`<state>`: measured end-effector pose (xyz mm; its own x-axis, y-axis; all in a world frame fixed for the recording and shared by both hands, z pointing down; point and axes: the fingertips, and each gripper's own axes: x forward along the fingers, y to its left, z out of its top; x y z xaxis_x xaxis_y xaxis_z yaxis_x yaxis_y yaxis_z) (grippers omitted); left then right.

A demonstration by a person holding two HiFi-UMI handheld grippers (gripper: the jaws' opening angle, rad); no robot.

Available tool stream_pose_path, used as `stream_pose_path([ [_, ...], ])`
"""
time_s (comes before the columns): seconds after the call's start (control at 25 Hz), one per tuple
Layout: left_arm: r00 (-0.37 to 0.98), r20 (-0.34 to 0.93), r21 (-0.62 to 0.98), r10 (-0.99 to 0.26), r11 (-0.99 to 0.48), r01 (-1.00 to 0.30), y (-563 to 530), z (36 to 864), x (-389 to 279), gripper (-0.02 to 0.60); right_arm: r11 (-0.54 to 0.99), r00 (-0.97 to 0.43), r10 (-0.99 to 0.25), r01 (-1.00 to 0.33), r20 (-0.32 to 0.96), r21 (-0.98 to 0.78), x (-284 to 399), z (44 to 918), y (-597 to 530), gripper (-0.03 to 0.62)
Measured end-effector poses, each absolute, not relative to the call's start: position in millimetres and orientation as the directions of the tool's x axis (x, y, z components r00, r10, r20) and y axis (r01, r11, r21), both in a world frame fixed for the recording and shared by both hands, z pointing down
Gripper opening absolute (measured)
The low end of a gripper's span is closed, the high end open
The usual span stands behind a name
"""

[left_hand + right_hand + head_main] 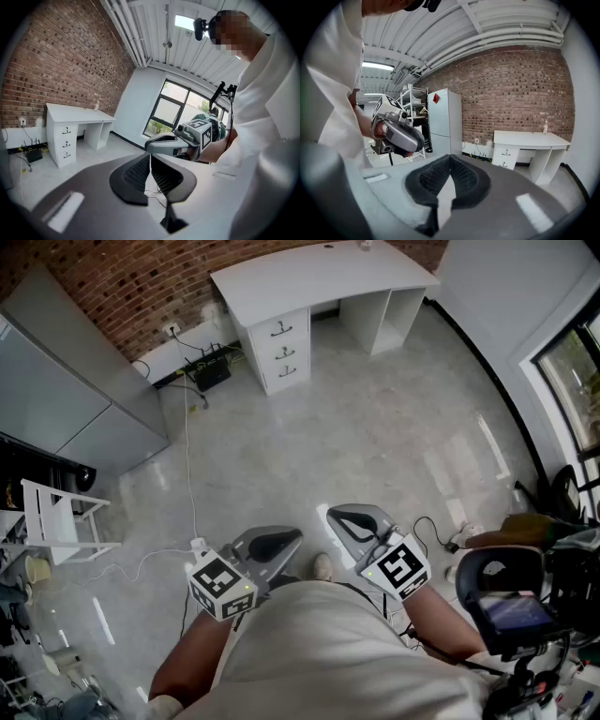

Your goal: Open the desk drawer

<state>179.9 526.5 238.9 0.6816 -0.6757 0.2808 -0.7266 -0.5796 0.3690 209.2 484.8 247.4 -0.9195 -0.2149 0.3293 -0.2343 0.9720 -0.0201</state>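
Head view shows left hand-held gripper and right hand-held gripper closed, far from desk.

Brick wall, glossy grey floor, grey cabinets, window

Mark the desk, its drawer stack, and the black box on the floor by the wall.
desk (314, 282): head view, bare top.
drawer stack (285, 353): head view, middle drawer front.
black box (212, 373): head view, its body.
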Motion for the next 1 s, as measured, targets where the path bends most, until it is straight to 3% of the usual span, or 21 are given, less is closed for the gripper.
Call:
stream_pose_path([
  [0.6,0.660,0.279,0.360,-0.698,-0.561,-0.746,515,237,166,0.014,0.968,-0.915,-0.193,-0.237,0.354,-0.086,215,257,472,0.003],
  [1.0,0.730,0.276,0.376,-0.625,-0.629,-0.680,367,276,77,0.014,0.918,-0.897,-0.243,-0.336,0.370,-0.212,122,305,321,0.023],
])
